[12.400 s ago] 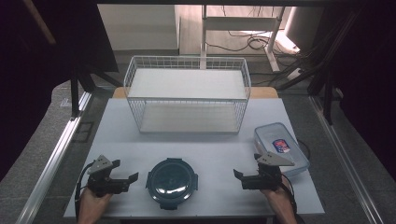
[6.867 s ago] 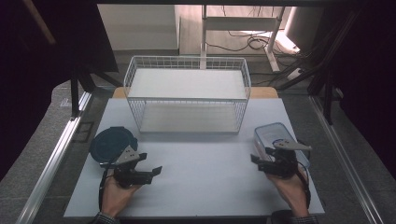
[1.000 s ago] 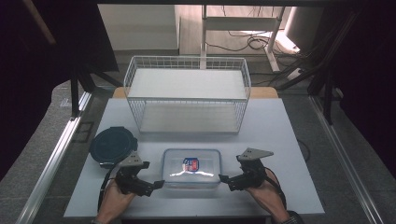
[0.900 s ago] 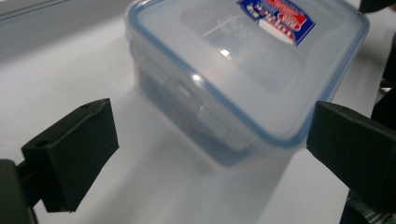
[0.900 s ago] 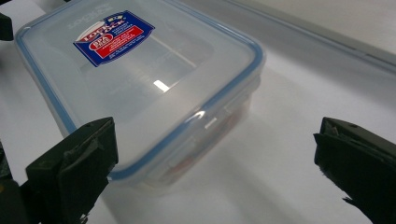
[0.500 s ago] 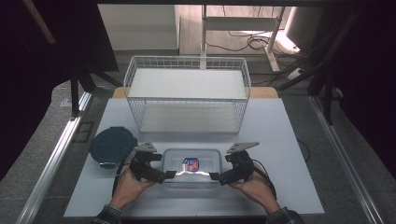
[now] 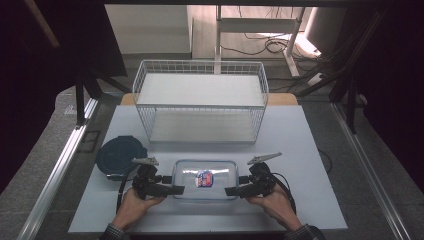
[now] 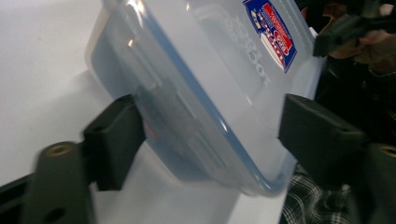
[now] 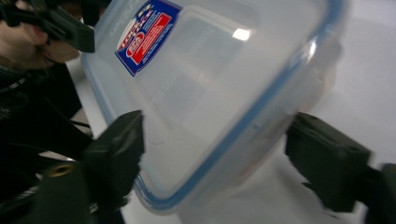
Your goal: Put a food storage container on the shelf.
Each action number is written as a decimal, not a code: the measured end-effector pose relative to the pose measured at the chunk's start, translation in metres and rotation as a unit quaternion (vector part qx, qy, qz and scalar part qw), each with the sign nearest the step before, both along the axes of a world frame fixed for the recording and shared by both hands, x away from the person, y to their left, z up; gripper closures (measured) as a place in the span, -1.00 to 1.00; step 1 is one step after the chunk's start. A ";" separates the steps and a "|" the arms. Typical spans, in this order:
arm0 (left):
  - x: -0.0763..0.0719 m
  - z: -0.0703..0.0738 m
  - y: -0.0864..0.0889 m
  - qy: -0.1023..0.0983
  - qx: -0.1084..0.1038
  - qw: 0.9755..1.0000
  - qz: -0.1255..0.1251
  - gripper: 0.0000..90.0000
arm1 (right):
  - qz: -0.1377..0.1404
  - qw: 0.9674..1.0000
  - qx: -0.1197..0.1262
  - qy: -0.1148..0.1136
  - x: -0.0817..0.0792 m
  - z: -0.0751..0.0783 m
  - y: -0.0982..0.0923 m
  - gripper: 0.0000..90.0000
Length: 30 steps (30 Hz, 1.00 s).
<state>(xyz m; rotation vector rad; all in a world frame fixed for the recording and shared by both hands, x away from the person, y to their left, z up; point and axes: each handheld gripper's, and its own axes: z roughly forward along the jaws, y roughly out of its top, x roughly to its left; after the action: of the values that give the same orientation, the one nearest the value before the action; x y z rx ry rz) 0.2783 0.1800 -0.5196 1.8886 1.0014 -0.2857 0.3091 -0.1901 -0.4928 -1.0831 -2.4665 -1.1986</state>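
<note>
- A clear plastic container with a blue-edged lid and a red and blue label was seen lying flat on the white counter, near its front edge and midway between the two hands.
- The left gripper was held at the container's left end and the right gripper at its right end, each pointing inward toward the other.
- In the left gripper view, the container's end was seen between the two black jaws; the left jaw was pressed against its side, while contact at the other jaw could not be made out.
- In the right gripper view, the container's opposite end was likewise bracketed, and a small gap seemed to remain at the right jaw.
- Both pairs of jaws had just been closing around the container's ends, so a firm grip could not be confirmed on either side.
- The step in hand was judged to be a two-handed grasp of the container.
- Next, both grips would need to be completed evenly, then the container lifted level, probably toward the white wire basket at the back.
- A dark round lid lay on the counter to the left, apart from the container.
- Compared with a second earlier, the grippers had been brought in from beside the container to its ends.
</note>
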 end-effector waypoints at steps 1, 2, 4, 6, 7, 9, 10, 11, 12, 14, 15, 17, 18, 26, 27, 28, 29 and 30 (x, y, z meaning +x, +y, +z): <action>-0.003 0.000 0.002 0.000 -0.003 1.000 -0.002 -0.39 | -0.001 1.000 0.004 0.001 -0.001 0.001 -0.002 -0.38; -0.005 0.001 0.005 0.001 -0.009 1.000 0.000 -0.31 | 0.000 1.000 0.004 0.002 -0.004 0.002 -0.004 -0.30; -0.009 0.001 0.011 0.008 -0.033 0.999 0.009 -0.09 | -0.008 1.000 0.013 0.008 -0.009 0.005 -0.009 -0.09; -0.012 0.002 0.010 0.002 -0.036 0.999 0.017 0.01 | -0.022 0.999 0.028 0.009 -0.012 0.008 -0.014 0.06; -0.013 0.004 0.009 -0.002 -0.035 0.999 0.022 0.03 | -0.026 0.999 0.031 0.005 -0.014 0.010 -0.016 0.10; -0.014 0.006 0.007 -0.009 -0.034 0.999 0.032 0.07 | -0.037 0.999 0.025 0.000 -0.016 0.014 -0.016 0.15; -0.014 0.006 0.006 -0.013 -0.034 0.999 0.034 0.09 | -0.041 0.999 0.022 -0.006 -0.017 0.015 -0.016 0.15; -0.015 0.007 0.006 -0.016 -0.034 0.999 0.034 0.10 | -0.045 0.999 0.018 -0.009 -0.018 0.017 -0.016 0.16; -0.015 0.007 0.006 -0.019 -0.034 0.999 0.035 0.11 | -0.048 0.999 0.017 -0.012 -0.019 0.018 -0.015 0.16; -0.015 0.007 0.006 -0.019 -0.036 0.999 0.036 0.12 | -0.053 0.998 0.017 -0.013 -0.019 0.018 -0.015 0.16; -0.015 0.007 0.007 -0.016 -0.039 0.998 0.035 0.13 | -0.053 0.998 0.018 -0.010 -0.019 0.017 -0.016 0.16; -0.015 0.006 0.008 -0.014 -0.047 0.998 0.034 0.15 | -0.058 0.998 0.029 -0.002 -0.017 0.015 -0.017 0.16; -0.015 0.006 0.008 -0.013 -0.049 0.998 0.034 0.16 | -0.058 0.998 0.034 0.002 -0.017 0.014 -0.018 0.16; -0.013 0.010 0.011 -0.019 -0.083 0.995 0.050 0.20 | -0.066 0.997 0.043 -0.026 -0.018 0.018 -0.019 0.17; -0.013 0.012 0.011 -0.022 -0.088 0.995 0.050 0.21 | -0.068 0.996 0.050 -0.030 -0.017 0.021 -0.020 0.17; -0.012 0.014 0.012 -0.024 -0.091 0.994 0.049 0.22 | -0.069 0.996 0.055 -0.033 -0.016 0.023 -0.020 0.17; -0.011 0.016 0.012 -0.025 -0.095 0.994 0.048 0.23 | -0.069 0.995 0.059 -0.035 -0.015 0.025 -0.021 0.17; -0.011 0.018 0.012 -0.027 -0.096 0.994 0.049 0.23 | -0.070 0.995 0.064 -0.038 -0.014 0.027 -0.022 0.17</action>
<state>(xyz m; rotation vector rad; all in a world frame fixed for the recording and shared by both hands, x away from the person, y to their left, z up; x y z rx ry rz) 0.2678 0.1925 -0.5016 1.6615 0.9902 -0.2622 0.2948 -0.2117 -0.4660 -1.2124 -2.3624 -1.4432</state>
